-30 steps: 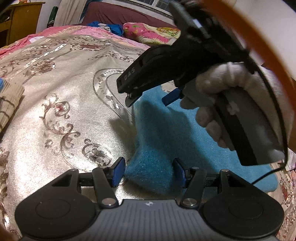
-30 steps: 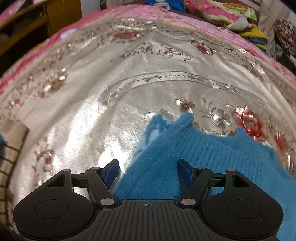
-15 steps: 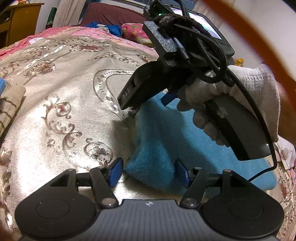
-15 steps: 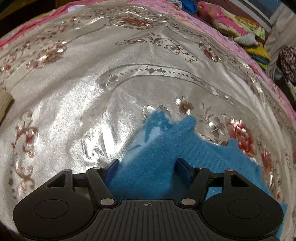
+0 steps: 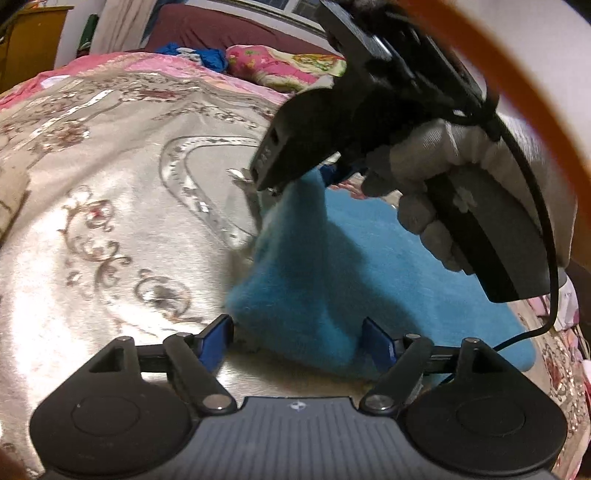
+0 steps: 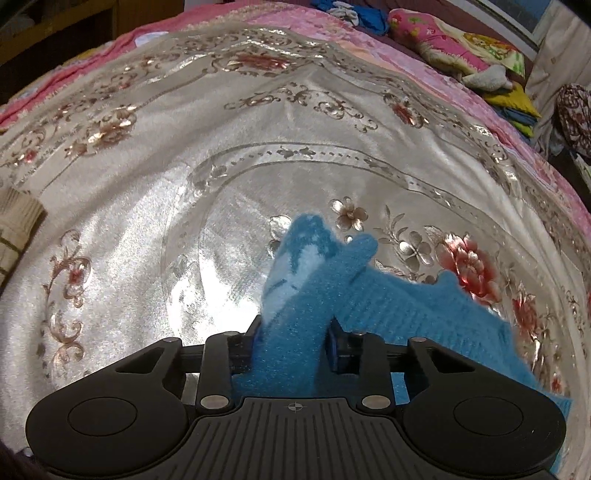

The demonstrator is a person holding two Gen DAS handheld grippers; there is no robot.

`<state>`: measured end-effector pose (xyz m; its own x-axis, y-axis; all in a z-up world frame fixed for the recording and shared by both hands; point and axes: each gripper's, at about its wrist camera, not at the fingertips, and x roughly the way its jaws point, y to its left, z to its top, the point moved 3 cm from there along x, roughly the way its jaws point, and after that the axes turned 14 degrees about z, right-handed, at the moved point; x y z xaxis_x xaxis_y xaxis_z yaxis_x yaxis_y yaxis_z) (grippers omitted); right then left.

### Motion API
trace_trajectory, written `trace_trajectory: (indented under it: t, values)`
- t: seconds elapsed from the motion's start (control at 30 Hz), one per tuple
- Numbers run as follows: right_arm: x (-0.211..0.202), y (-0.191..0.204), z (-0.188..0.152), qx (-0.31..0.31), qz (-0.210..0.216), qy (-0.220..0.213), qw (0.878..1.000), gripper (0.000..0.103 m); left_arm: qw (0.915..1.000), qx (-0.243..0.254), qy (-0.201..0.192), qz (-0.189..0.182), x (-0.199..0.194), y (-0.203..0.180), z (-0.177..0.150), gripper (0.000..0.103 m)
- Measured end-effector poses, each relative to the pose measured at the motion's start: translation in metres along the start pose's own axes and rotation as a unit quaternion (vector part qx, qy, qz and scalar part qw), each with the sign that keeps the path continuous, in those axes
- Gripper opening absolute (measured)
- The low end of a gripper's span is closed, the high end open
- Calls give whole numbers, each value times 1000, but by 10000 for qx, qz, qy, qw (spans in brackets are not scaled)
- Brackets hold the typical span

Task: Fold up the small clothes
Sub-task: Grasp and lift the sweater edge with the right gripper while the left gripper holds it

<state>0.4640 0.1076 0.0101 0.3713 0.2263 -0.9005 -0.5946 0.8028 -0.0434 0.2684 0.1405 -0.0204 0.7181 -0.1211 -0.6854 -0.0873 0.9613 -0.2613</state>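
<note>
only left view shows gloved hand (image 5: 461, 192) w/ right gripper (image 5: 295, 184) closing on blue garment (image 5: 295, 280).

Left gripper (image 5: 297, 334): my fingers are opening, angled downward.
Right gripper (image 6: 293, 341): my fingers are closing, pitched steeply down; gloved hand (image 5: 443, 192) wraps its handle.

Floral bedspread (image 6: 258, 166), wooden cabinet (image 5: 29, 40), window (image 5: 295, 5)

Right gripper (image 6: 291, 347) pads largely covered by bunched blue sweater (image 6: 295, 332); sweater's lower right cut off by frame edge. In left wrist view, right gripper's fingertips hidden behind its own body; striped fabric (image 6: 14, 229) cropped at left edge
</note>
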Motion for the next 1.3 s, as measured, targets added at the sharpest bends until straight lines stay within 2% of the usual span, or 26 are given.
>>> trace_trajectory:
  t: [0.1, 0.43, 0.77, 0.83, 0.9, 1.0, 1.07, 1.17, 1.3]
  values:
    - [-6, -2, -2, 9, 56, -54, 10000, 29, 9998, 133, -52, 99, 2, -8, -2, 88]
    - [-31, -17, -11, 173, 297, -287, 9990, 26, 9979, 402, -185, 477, 13, -28, -1, 88]
    - [-50, -26, -20, 263, 407, -410, 9980, 25, 9978, 406, -233, 465, 21, -37, 0, 87]
    - [-52, -27, -20, 271, 414, -415, 9979, 25, 9976, 429, -300, 464, 21, -37, 0, 84]
    - [-53, -28, -21, 281, 426, -416, 9978, 25, 9975, 446, -362, 417, 21, -37, 1, 71]
    - [-53, -29, -21, 327, 441, -417, 9976, 25, 9977, 382, -404, 383, 21, -35, 1, 58]
    - [-52, -29, -20, 342, 440, -414, 9976, 25, 9980, 289, -430, 348, 20, -32, 3, 54]
    - [-50, -30, -19, 375, 447, -393, 9975, 25, 9989, 101, -384, 254, 22, -26, 3, 53]
    - [-42, -28, -16, 412, 427, -295, 9978, 26, 9989, 86, -365, 272, 25, -25, 3, 53]
